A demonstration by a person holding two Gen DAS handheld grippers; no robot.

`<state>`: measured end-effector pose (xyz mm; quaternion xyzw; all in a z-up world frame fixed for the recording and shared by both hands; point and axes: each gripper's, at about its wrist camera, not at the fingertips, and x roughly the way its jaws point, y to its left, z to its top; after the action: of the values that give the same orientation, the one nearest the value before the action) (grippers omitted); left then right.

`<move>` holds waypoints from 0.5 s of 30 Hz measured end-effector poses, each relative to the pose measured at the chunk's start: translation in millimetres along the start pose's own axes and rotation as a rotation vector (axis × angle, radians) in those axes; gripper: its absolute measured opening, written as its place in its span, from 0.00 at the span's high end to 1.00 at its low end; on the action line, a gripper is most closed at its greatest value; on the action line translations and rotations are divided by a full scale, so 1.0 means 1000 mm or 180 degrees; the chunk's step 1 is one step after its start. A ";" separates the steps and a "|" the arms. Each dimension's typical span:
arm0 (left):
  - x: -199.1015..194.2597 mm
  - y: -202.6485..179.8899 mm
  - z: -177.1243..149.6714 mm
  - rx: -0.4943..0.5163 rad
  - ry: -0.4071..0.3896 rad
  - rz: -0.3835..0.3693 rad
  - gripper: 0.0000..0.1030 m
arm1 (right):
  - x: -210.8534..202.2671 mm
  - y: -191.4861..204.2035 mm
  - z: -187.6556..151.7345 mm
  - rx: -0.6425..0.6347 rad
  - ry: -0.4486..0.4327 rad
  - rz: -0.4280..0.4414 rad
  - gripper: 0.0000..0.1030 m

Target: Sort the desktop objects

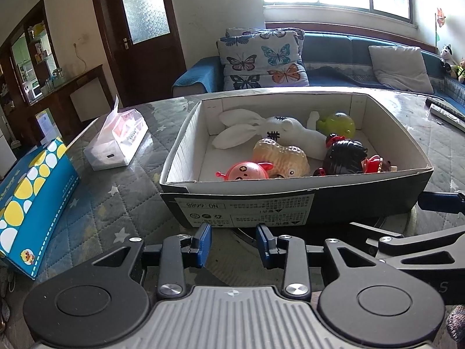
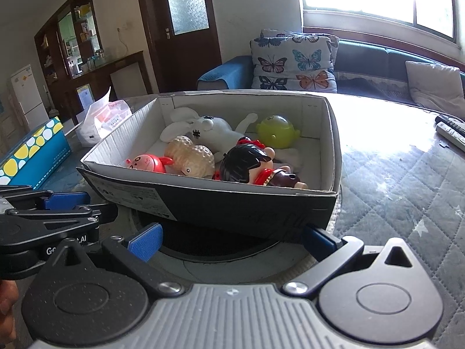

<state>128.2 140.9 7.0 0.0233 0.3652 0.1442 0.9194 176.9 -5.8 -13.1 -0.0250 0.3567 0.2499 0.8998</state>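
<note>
In 1 cardboard box (image 1: 293, 200): 5 toys, i.e. 1 white plush rabbit (image 1: 270, 131), 1 green round toy (image 1: 338, 123), 1 beige sheep (image 1: 280, 157), 1 pink round toy (image 1: 247, 171), 1 black-haired doll (image 1: 344, 157). On table also 2 tissue packs (image 1: 119, 142), approx. 2 remotes (image 1: 444, 110).

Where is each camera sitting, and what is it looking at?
Left wrist: sits on the left tool, faces the toy box head-on; its open fingers and the right tool show.
Right wrist: sits on the right tool, faces the box's corner; its wide-open fingers and the left tool show.
Shared: box, white rabbit, sofa.
</note>
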 end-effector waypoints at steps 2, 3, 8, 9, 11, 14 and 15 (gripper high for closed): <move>0.001 0.000 0.000 0.0002 0.0006 0.0006 0.65 | 0.001 0.000 0.001 0.0002 0.0009 -0.0007 0.00; 0.002 0.000 0.001 0.0003 0.0009 0.0011 0.65 | 0.002 0.000 0.001 0.0003 0.0013 -0.0010 0.00; 0.005 0.000 0.002 0.0006 0.0028 0.0022 0.65 | 0.005 0.000 0.002 0.0007 0.0038 -0.0017 0.00; 0.005 0.000 0.002 0.0007 0.0028 0.0024 0.65 | 0.006 0.000 0.002 0.0011 0.0043 -0.0017 0.00; 0.006 0.000 0.003 0.0008 0.0030 0.0024 0.65 | 0.007 0.000 0.003 0.0018 0.0049 -0.0027 0.00; 0.008 0.001 0.003 -0.0006 0.0037 0.0001 0.65 | 0.008 -0.001 0.003 0.0023 0.0059 -0.0030 0.00; 0.008 0.002 0.003 -0.0015 0.0042 -0.0009 0.65 | 0.008 -0.001 0.003 0.0023 0.0062 -0.0030 0.00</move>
<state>135.8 144.9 4.2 0.0196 0.3710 0.1439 0.9172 184.3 -2.5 -15.9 -0.0259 0.3663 0.2441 0.8976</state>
